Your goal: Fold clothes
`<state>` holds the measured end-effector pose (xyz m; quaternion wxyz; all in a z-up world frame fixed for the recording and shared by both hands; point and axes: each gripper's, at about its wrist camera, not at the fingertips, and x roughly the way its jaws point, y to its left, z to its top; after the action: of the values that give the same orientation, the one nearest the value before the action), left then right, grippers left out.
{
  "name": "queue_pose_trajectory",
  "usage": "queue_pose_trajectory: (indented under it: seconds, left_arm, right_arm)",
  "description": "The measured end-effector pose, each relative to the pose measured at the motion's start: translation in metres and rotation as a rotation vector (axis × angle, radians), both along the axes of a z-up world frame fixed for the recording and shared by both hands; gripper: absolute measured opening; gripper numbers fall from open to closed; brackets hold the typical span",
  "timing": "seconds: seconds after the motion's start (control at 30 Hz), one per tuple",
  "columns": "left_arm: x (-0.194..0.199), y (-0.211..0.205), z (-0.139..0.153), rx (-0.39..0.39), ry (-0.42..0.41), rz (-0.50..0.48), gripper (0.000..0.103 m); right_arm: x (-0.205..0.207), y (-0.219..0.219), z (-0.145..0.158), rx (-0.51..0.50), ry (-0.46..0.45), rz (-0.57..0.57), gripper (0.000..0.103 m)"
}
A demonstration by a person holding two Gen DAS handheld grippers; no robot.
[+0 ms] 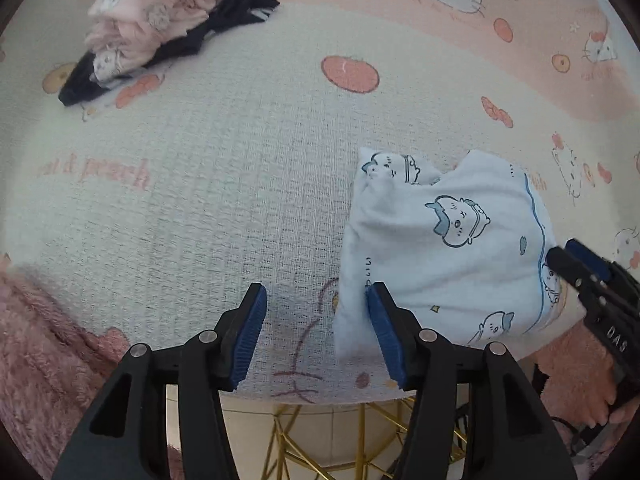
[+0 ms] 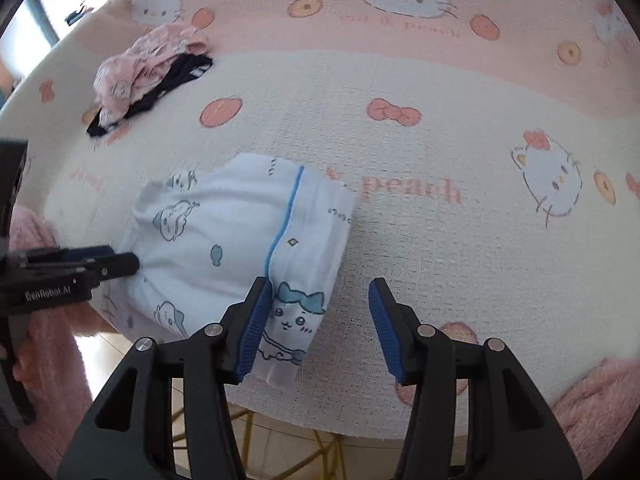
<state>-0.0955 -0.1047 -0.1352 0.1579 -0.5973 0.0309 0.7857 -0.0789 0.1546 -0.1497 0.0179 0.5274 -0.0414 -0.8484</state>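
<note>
One folded pale-blue garment (image 1: 448,248) lies at the table's (image 1: 240,200) near edge between two spread grippers, left gripper (image 1: 316,332) and right gripper (image 2: 320,324); a far pile (image 1: 160,28) holds perhaps two garments.

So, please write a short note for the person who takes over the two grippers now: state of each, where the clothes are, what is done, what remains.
Left gripper: open, holding nothing, at the left edge of the light blue garment.
Right gripper: open, holding nothing, at that garment's right edge.
The garment lies folded into a compact bundle at the near edge of the table cover.
A pile of pink and black clothes lies at the far left, not neatly folded.
Left to do: probably that pile.
</note>
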Motion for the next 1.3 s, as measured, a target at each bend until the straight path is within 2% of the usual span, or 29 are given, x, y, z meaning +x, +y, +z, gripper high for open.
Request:
queue_pose_trajectory:
  seconds: [0.03,0.07,0.13,0.17,0.2,0.3,0.4,0.43,0.6,0.63,0.67,0.77,0.9,0.93,0.97,1.03,1.1,1.27,1.3]
  left_arm:
    - [0.002,0.004,0.002,0.045,-0.003,-0.029,0.056]
    - [0.005,0.01,0.002,0.051,-0.006,-0.057,0.056]
    - [0.008,0.021,-0.005,-0.026,-0.004,-0.094,0.056]
    - [0.005,0.017,-0.011,-0.038,-0.026,-0.073,0.056]
    - [0.001,0.01,-0.017,-0.005,-0.065,-0.037,0.056]
    - [-0.009,-0.016,-0.021,0.164,-0.152,0.071,0.056]
    - [-0.011,-0.022,-0.03,0.296,-0.205,0.091,0.056]
    - [-0.011,-0.019,-0.032,0.308,-0.207,0.091,0.056]
    - [-0.011,-0.001,-0.038,0.284,-0.169,0.066,0.053]
    - [-0.013,0.003,-0.04,0.275,-0.161,0.072,0.044]
    - [-0.016,0.005,-0.04,0.278,-0.157,0.078,0.028]
    - [-0.023,0.001,-0.038,0.319,-0.155,0.092,0.02]
    - [-0.033,-0.002,-0.04,0.343,-0.175,0.108,0.021]
    - [-0.034,-0.006,-0.046,0.343,-0.2,0.126,0.024]
    - [-0.034,-0.009,-0.051,0.352,-0.222,0.148,0.028]
    - [-0.034,-0.015,-0.057,0.376,-0.251,0.172,0.029]
    - [-0.033,-0.012,-0.057,0.368,-0.258,0.157,0.03]
    - [-0.034,0.022,-0.063,0.34,-0.223,0.125,0.028]
    - [-0.035,0.028,-0.065,0.339,-0.215,0.12,0.027]
  right_arm:
    - [0.002,0.003,0.006,0.037,0.032,-0.019,0.051]
    - [0.003,0.003,0.008,0.027,0.047,-0.011,0.051]
    - [0.007,-0.002,0.012,-0.026,0.064,0.024,0.05]
    - [0.007,-0.008,0.01,-0.021,0.052,0.048,0.049]
    - [0.006,-0.014,0.004,0.02,0.028,0.065,0.049]
    - [0.007,-0.01,-0.002,0.009,0.004,0.03,0.049]
    - [0.011,0.001,0.002,0.005,0.024,-0.004,0.049]
    - [0.011,0.002,0.001,0.003,0.016,-0.009,0.049]
    - [0.014,0.001,0.0,0.015,0.003,-0.014,0.049]
    - [0.016,0.002,0.002,0.014,0.004,-0.017,0.049]
    - [0.018,0.003,0.005,0.01,0.004,-0.02,0.049]
    - [0.024,0.008,0.015,-0.039,0.014,-0.05,0.049]
    - [0.025,0.016,0.015,-0.032,-0.004,-0.093,0.05]
    - [0.025,0.019,0.009,-0.027,-0.023,-0.104,0.05]
    - [0.024,0.021,0.002,-0.041,-0.052,-0.108,0.05]
    - [0.026,0.022,-0.006,-0.093,-0.072,-0.107,0.05]
    - [0.027,0.022,-0.005,-0.122,-0.059,-0.103,0.05]
    - [0.031,0.024,0.023,-0.093,0.112,-0.147,0.05]
    - [0.031,0.023,0.025,-0.095,0.124,-0.134,0.05]
